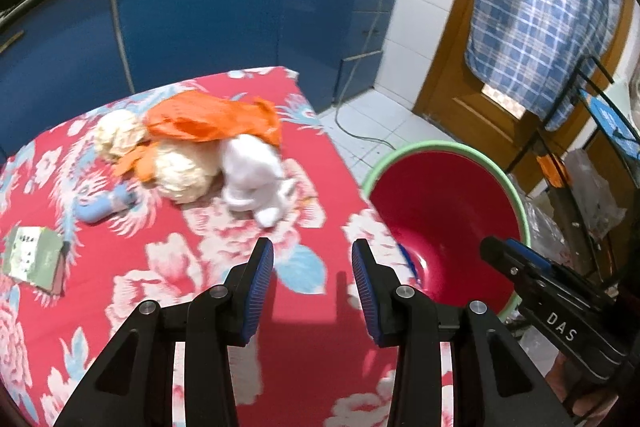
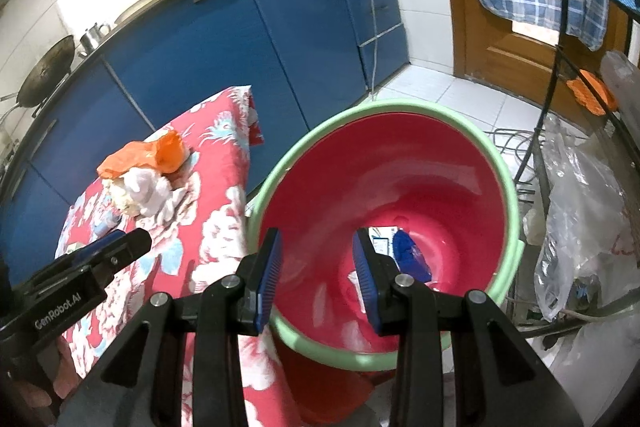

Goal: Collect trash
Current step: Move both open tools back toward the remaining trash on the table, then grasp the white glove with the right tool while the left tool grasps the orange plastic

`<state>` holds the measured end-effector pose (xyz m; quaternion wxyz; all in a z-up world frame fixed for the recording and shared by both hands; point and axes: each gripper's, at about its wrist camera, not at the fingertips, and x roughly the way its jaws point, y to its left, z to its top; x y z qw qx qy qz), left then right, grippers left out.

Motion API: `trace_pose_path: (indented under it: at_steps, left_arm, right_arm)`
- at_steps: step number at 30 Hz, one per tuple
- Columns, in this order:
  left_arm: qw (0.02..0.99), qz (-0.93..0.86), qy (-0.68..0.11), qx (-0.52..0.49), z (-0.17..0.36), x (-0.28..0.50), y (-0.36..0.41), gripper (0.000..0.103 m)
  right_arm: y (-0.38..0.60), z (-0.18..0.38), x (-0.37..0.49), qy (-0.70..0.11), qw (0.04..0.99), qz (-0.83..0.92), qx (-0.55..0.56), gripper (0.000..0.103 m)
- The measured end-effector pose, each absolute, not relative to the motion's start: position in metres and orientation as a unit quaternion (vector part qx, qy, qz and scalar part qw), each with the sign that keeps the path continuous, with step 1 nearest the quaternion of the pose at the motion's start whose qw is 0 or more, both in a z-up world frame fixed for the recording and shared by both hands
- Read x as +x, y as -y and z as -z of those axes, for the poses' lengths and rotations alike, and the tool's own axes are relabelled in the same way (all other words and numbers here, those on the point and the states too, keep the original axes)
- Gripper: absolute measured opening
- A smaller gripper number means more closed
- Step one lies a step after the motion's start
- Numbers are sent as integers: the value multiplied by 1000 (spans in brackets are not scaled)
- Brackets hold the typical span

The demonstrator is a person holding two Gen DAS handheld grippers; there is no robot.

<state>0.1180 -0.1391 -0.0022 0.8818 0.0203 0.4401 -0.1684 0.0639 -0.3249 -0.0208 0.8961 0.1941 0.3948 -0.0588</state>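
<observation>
Above floral worktop [image 1: 168, 267]: left hand-held gripper [image 1: 313, 267] apart, empty; trash pile [image 1: 192, 155] at 11 o'clock. Right hand-held gripper [image 2: 317, 259] apart, empty, over red bucket [image 2: 460, 155].

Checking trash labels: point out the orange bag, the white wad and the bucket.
orange bag [image 1: 208, 119], left wrist view, crumpled middle.
white wad [image 1: 250, 173], left wrist view, centre.
bucket [image 2: 404, 105], right wrist view, green far rim.

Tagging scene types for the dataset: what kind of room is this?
Most likely a home kitchen: blue cabinet fronts under a counter, a dark round wok, and a steel pot beside it.
</observation>
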Motion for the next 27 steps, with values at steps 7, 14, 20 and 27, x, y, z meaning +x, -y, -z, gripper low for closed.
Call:
trace_pose_path:
  at_steps: [7, 14, 20, 27]
  left_arm:
    - [891, 134, -435, -2, -1, 125, 101, 42]
    - [895, 104, -433, -25, 0, 133, 65, 42]
    - [896, 78, -434, -46, 4, 138, 34, 42]
    - [897, 55, -434, -66, 9, 142, 6, 42]
  right_arm:
    - [302, 15, 76, -397, 899, 36, 179, 41]
    - [277, 12, 93, -403, 900, 13, 166, 42]
    - [252, 8, 109, -403, 903, -10, 150, 45]
    - [222, 6, 136, -409, 902, -42, 132, 47]
